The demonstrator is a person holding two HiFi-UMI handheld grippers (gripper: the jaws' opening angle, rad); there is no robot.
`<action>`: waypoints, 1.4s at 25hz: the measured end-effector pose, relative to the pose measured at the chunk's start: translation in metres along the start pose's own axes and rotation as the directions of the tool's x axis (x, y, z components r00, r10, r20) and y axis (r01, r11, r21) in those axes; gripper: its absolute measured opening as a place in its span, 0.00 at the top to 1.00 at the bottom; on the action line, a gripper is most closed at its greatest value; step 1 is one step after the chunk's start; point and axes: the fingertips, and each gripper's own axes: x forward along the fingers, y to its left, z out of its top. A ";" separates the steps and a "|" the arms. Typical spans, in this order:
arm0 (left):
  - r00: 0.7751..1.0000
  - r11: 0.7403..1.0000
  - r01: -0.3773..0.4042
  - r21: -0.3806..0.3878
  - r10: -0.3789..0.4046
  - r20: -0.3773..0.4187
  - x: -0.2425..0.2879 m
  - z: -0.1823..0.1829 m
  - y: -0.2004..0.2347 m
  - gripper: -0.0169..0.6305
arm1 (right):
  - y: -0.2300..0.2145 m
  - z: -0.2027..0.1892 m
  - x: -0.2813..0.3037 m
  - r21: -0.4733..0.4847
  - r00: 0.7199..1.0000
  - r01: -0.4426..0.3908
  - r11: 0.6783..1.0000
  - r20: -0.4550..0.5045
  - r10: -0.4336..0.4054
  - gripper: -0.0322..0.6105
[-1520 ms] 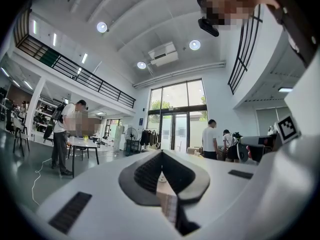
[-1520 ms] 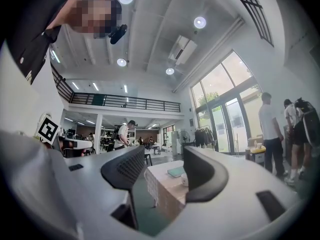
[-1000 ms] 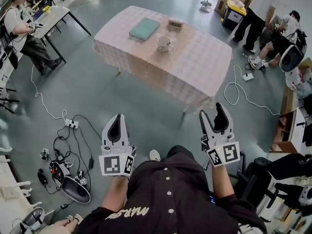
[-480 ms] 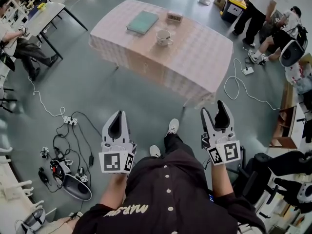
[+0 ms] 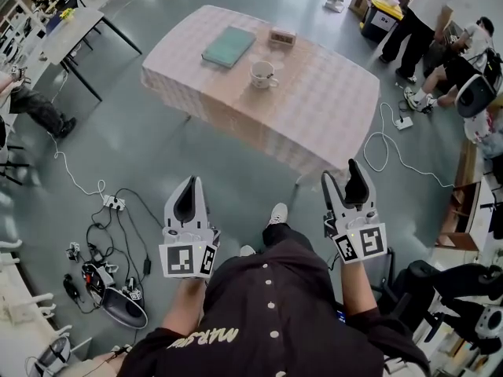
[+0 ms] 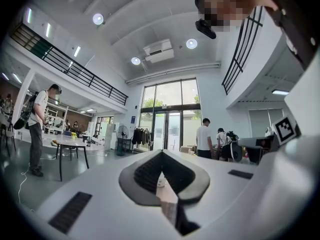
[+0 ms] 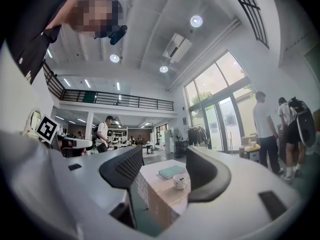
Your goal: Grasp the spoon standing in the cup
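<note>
Both grippers sit low in the frame, well apart from the table [image 5: 330, 108] up top. The left gripper [image 5: 191, 181] is pinched closed on nothing, and the right gripper [image 5: 340, 177] has its jaws spread, empty too. The white cup [image 5: 262, 75] is mid-table, lower right of a green book [image 5: 229, 45], with the spoon [image 5: 266, 67] in it, barely a sliver. The shirt [image 5: 275, 320] print is upside down, so I can't read it.

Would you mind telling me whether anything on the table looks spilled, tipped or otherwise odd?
Nothing stands out. The cup stands upright on the table, the book lies flat, the box sits nearby, and no spill shows.
</note>
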 end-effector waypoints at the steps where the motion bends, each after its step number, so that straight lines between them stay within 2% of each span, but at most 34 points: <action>1: 1.000 1.000 -0.001 -0.001 0.001 0.000 0.009 0.000 0.000 0.96 | -0.005 0.000 0.008 0.000 1.000 -0.004 1.000 -0.001 0.004 0.55; 15: 0.998 0.999 -0.055 -0.002 0.055 -0.006 0.118 0.004 -0.011 0.96 | -0.079 0.001 0.107 0.007 0.998 -0.069 0.998 -0.011 0.070 0.56; 25: 0.998 0.998 -0.066 -0.012 0.066 -0.003 0.176 0.002 -0.034 0.96 | -0.127 -0.002 0.141 0.004 0.995 -0.099 0.995 -0.019 0.099 0.56; 29: 0.998 0.998 -0.066 -0.007 0.066 -0.016 0.184 0.000 -0.034 0.96 | -0.133 -0.007 0.152 0.014 0.995 -0.100 0.995 -0.031 0.100 0.56; 35: 0.995 0.995 -0.093 -0.018 0.092 -0.037 0.193 -0.007 -0.009 0.96 | -0.129 -0.017 0.175 0.020 0.993 -0.105 0.994 -0.049 0.106 0.56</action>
